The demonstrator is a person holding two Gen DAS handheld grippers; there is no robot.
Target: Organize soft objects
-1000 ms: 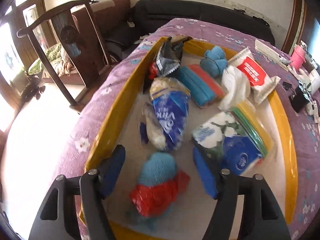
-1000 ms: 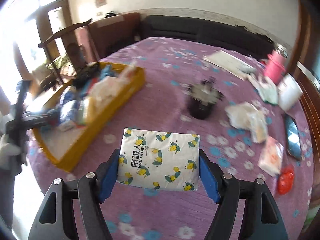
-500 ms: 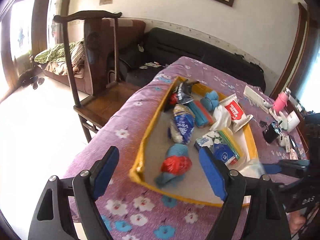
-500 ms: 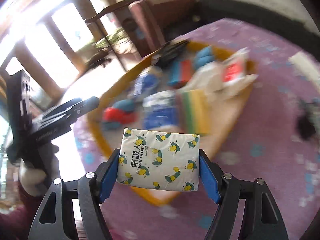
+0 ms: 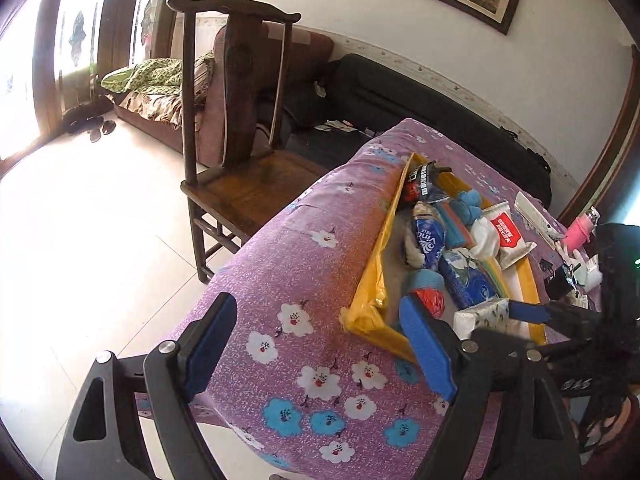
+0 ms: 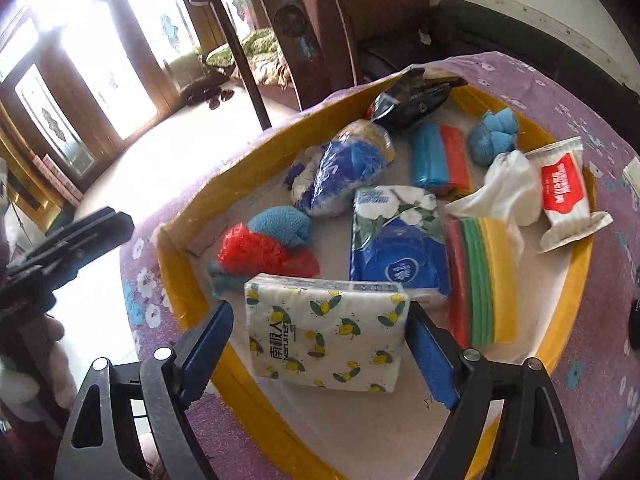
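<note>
A white tissue pack with yellow lemon print (image 6: 324, 332) lies at the near end of the yellow-rimmed tray (image 6: 192, 208). My right gripper (image 6: 320, 312) straddles it with its jaws opening. A gap shows by the left pad, and the right pad sits at the pack's edge. Beyond the pack lie a blue tissue pack (image 6: 396, 240), a striped cloth stack (image 6: 480, 280) and a red-and-blue bundle (image 6: 272, 240). My left gripper (image 5: 318, 308) hangs open over the flowered purple tablecloth (image 5: 312, 248) beside the tray (image 5: 376, 264), with nothing between its fingers.
A dark wooden chair (image 5: 240, 120) stands off the table's left edge, with a black sofa (image 5: 400, 96) behind. A pink bottle (image 5: 582, 228) and small clutter sit on the table's far right. More soft packets fill the tray's far half.
My right gripper carried the lemon-print pack from the open table into the tray, and its jaws have widened. My left gripper drew back out of the tray to the table's near edge.
</note>
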